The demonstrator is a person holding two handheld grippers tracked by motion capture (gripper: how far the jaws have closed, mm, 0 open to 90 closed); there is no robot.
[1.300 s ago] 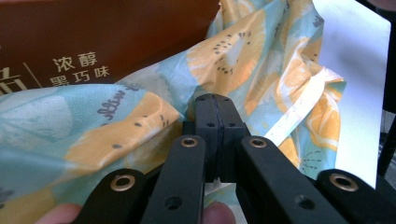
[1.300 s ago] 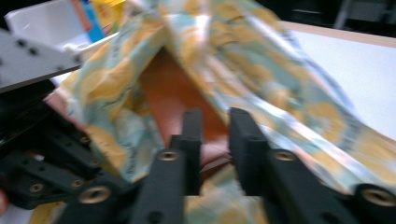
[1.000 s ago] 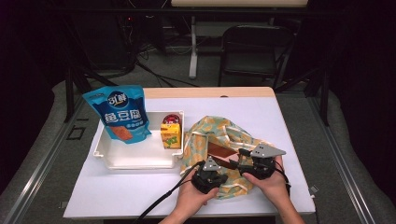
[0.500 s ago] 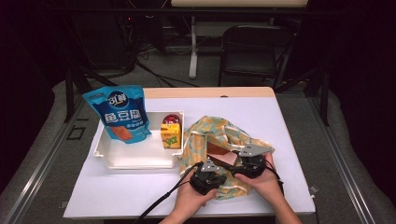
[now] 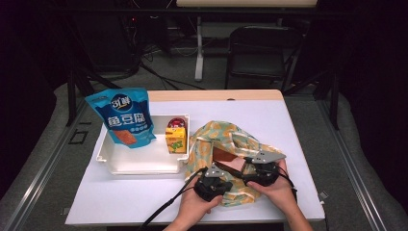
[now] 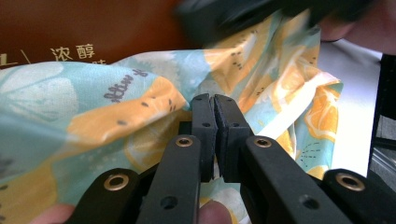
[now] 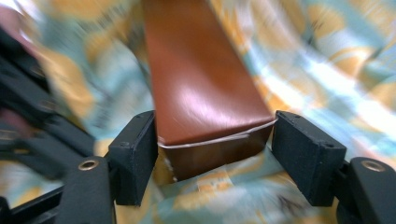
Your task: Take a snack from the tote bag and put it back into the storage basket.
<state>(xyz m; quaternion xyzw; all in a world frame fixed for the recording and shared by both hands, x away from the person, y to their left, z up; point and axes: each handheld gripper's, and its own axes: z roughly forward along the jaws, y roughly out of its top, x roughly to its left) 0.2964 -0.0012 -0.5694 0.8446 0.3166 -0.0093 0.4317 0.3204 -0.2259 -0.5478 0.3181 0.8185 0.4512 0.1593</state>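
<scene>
The brown box (image 5: 227,159) lies inside the open mouth of the patterned bag (image 5: 211,139), on the white table (image 5: 269,120) just right of the tray (image 5: 139,163). In the right gripper view the box (image 7: 205,93) runs away from the camera, its near end between the two jaws, with bag (image 7: 327,56) cloth under and around it. The right gripper (image 7: 212,154) has just been opening; its left pad sits against the box's side, while a slim gap shows at the right pad, so the box lies between jaws that do not clamp it. In the high view the right gripper (image 5: 250,171) sits at the box's near end. The left gripper (image 6: 215,116) has its jaws pressed together on a fold of the bag (image 6: 116,107), with the box (image 6: 93,28) and its gold lettering behind the cloth. From above, the left gripper (image 5: 216,174) holds the bag's near rim, close beside the right one. In the tray stand a blue pouch (image 5: 124,118), leaning on the far wall, and a yellow carton (image 5: 176,139)
</scene>
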